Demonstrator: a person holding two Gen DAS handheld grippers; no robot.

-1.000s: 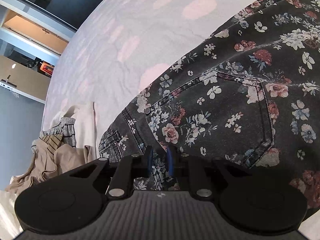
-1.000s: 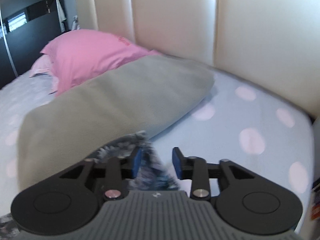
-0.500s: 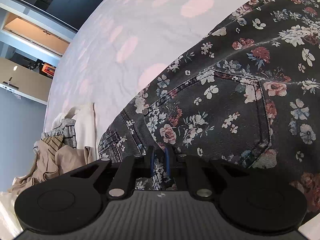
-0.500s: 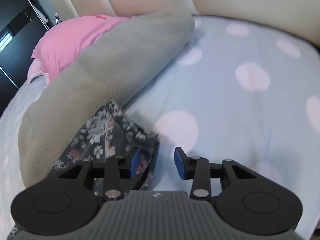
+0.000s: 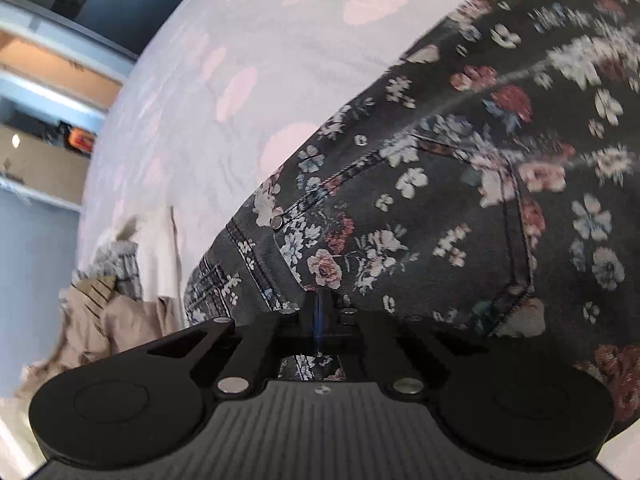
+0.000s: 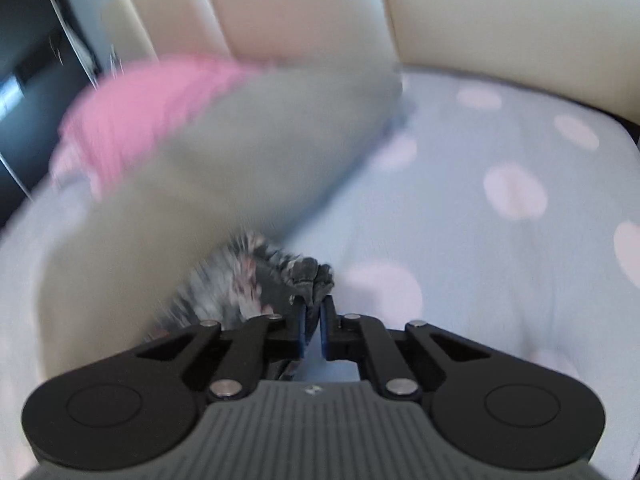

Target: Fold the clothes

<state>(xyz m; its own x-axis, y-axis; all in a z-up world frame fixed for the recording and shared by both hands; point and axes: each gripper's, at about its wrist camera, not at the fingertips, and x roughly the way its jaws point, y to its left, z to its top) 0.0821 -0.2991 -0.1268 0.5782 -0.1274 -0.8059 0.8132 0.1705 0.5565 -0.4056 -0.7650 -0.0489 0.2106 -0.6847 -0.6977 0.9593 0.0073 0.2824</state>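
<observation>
Dark floral jeans [image 5: 460,208] lie spread on the polka-dot bed sheet [image 5: 248,80], back pocket up. My left gripper [image 5: 319,304] is shut on the jeans' waistband edge near the pocket. In the right wrist view a bunched end of the same floral jeans [image 6: 280,280] sticks up between the fingers. My right gripper [image 6: 313,312] is shut on it, with a narrow slit left between the blue pads. The right wrist view is blurred by motion.
A pile of beige and grey clothes [image 5: 108,292] lies at the left bed edge. A long grey pillow [image 6: 240,160] and a pink pillow [image 6: 152,116] lie beside the cream padded headboard [image 6: 480,12]. Shelves [image 5: 48,80] stand beyond the bed.
Both grippers have closed: the left on the waistband, the right on the jeans' end. The right gripper is moving, blurring its view.
</observation>
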